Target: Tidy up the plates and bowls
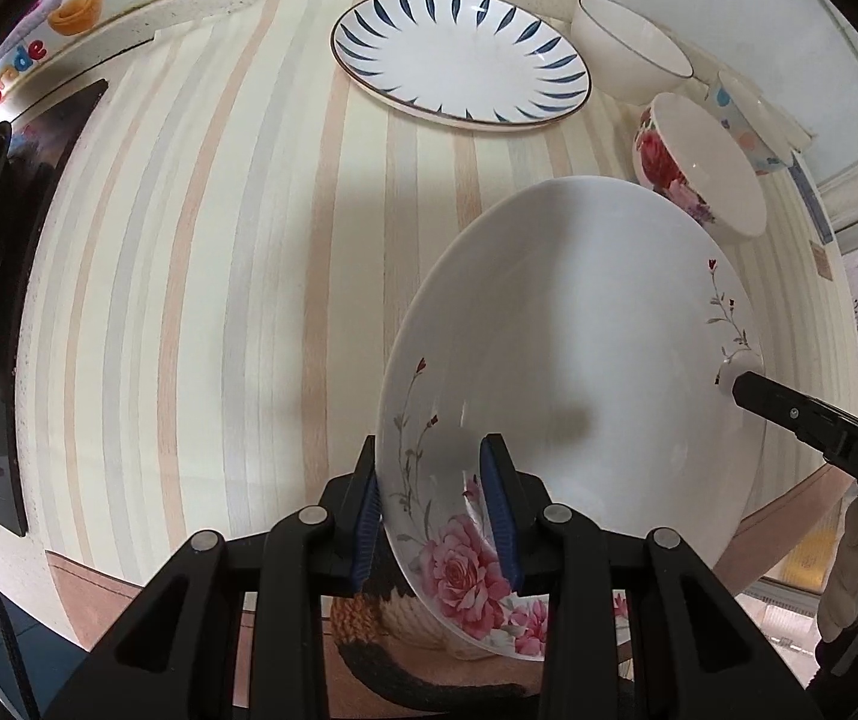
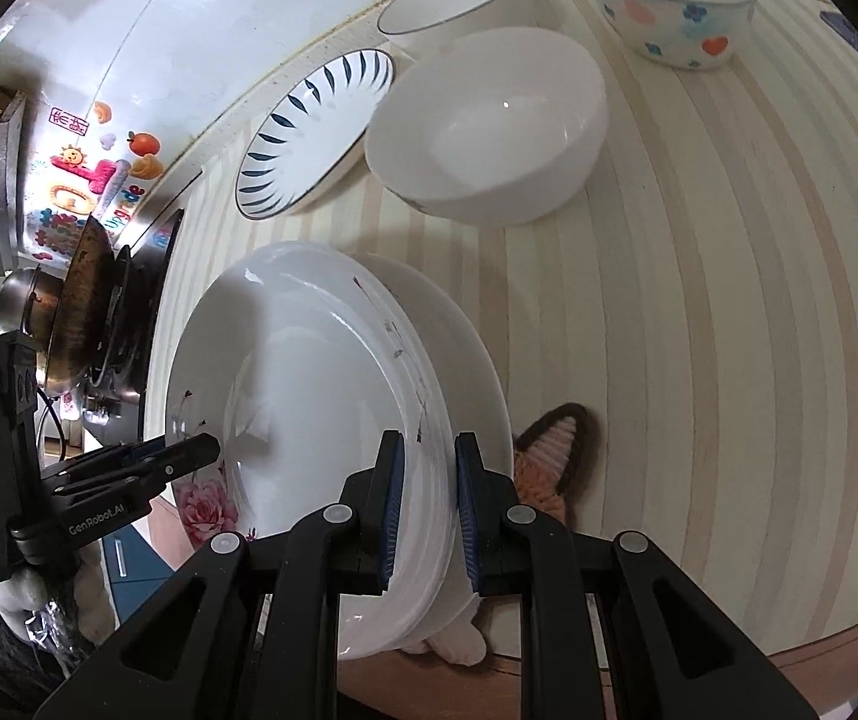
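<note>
Left wrist view first: the left gripper (image 1: 436, 495) is clamped on the near rim of the rose plate (image 1: 573, 396), which fills the lower right of the frame and looks tilted up off the striped counter (image 1: 219, 276). The right gripper (image 1: 747, 387) comes in from the right edge and pinches the far rim. The blue-leaf plate (image 1: 462, 57) lies by itself at top centre, with a plain white bowl (image 1: 633, 48) to its right. Under that sit a rose bowl (image 1: 699, 162) and a pastel bowl (image 1: 747, 126), touching or nearly so.

Right wrist view: the right gripper (image 2: 427, 510) is closed on the plate rim at lower centre, and here it reads like two plates (image 2: 333, 396) nested together, though I can't swear to it. The left gripper (image 2: 201, 450) bites the opposite edge at lower left. A big white bowl (image 2: 489, 126) sits at upper centre, just beside the blue-leaf plate (image 2: 315, 138), and the heart-pattern bowl (image 2: 669, 6) is at upper right.

My guess is this is early to midway. One plate pair may be stacked, but the blue plate and all the bowls are loose.
</note>
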The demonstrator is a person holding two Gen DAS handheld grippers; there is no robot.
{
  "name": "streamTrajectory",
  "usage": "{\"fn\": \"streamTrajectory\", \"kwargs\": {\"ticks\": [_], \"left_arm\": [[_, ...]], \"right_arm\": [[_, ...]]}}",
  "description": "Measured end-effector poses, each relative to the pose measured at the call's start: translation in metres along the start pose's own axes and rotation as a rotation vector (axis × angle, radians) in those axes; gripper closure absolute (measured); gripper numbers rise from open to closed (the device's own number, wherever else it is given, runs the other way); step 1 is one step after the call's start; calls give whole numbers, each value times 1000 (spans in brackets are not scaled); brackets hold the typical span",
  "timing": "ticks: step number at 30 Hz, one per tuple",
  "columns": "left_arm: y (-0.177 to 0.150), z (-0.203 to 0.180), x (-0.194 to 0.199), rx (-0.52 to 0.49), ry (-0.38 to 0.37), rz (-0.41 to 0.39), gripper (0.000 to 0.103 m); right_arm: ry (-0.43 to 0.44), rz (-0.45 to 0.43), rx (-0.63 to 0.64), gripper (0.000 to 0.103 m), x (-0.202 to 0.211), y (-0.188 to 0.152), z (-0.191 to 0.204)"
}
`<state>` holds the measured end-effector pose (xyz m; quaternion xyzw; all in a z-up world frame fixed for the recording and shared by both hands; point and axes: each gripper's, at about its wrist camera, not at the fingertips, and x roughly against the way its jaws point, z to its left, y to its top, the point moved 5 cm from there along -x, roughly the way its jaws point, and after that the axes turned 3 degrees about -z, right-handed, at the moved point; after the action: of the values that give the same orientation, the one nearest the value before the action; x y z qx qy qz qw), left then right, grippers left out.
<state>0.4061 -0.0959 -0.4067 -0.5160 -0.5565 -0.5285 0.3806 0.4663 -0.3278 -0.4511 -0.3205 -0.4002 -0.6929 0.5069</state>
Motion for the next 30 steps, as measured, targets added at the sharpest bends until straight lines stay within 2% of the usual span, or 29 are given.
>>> {"fn": "streamTrajectory", "kwargs": {"ticks": [17,26,27,30], "left_arm": [[-3,-5,-23,-40,33,43,74],[0,3,-7,-44,17,35,74],[2,6,-2,-39,17,32,74],[12,15,17,-10,2,3,74]], "right_arm": [[-34,30,-3,83,-8,0,-3],[-36,99,-92,80,1,3,-8],[-54,102,-95,79,5,3,-9],[-36,82,-120,79,19,13,-6]]}}
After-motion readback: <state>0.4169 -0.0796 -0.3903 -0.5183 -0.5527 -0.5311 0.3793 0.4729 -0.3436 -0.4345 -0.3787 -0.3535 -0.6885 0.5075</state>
